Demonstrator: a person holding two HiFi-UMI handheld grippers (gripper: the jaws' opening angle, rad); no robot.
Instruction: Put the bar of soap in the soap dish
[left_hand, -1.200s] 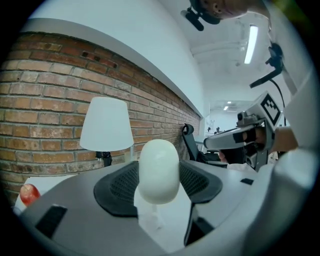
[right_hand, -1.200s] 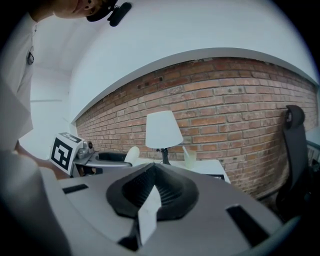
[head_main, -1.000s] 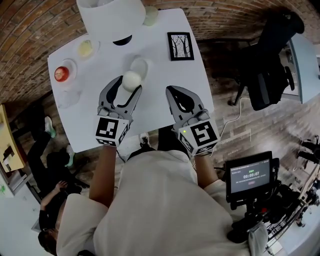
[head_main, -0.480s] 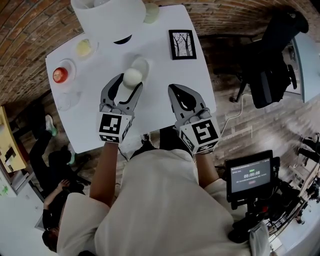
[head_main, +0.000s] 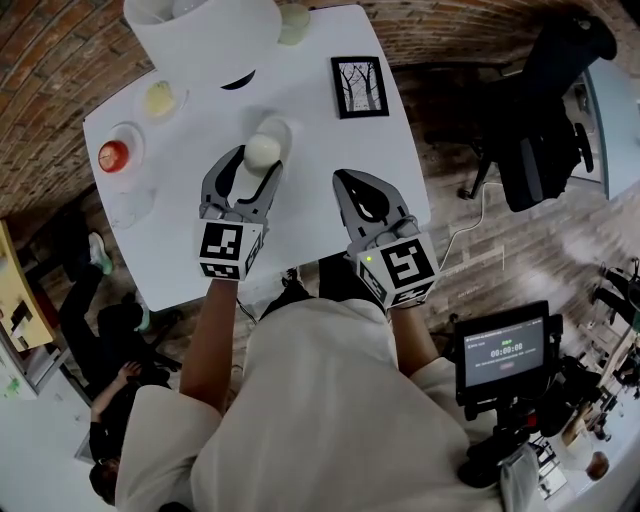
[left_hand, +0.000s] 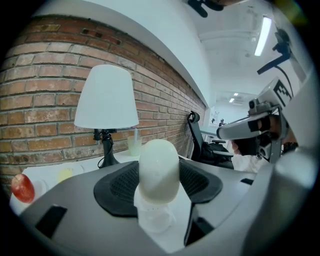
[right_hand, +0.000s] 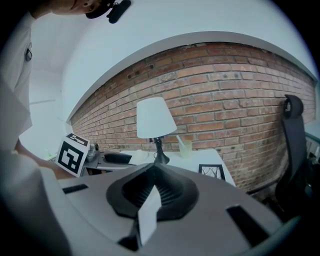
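Left gripper has barely shifted, still pinching the pale oval bar of soap over the near rim of the translucent soap dish. Right gripper is alongside, jaws pressed together, empty.

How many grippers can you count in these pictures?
2. The left gripper grips the bar of soap over the table; the right gripper, shut, is to its right.

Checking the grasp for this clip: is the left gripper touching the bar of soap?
Touching. The left gripper view shows the bar of soap pinched between the left gripper's two black pads, no gap on either side.
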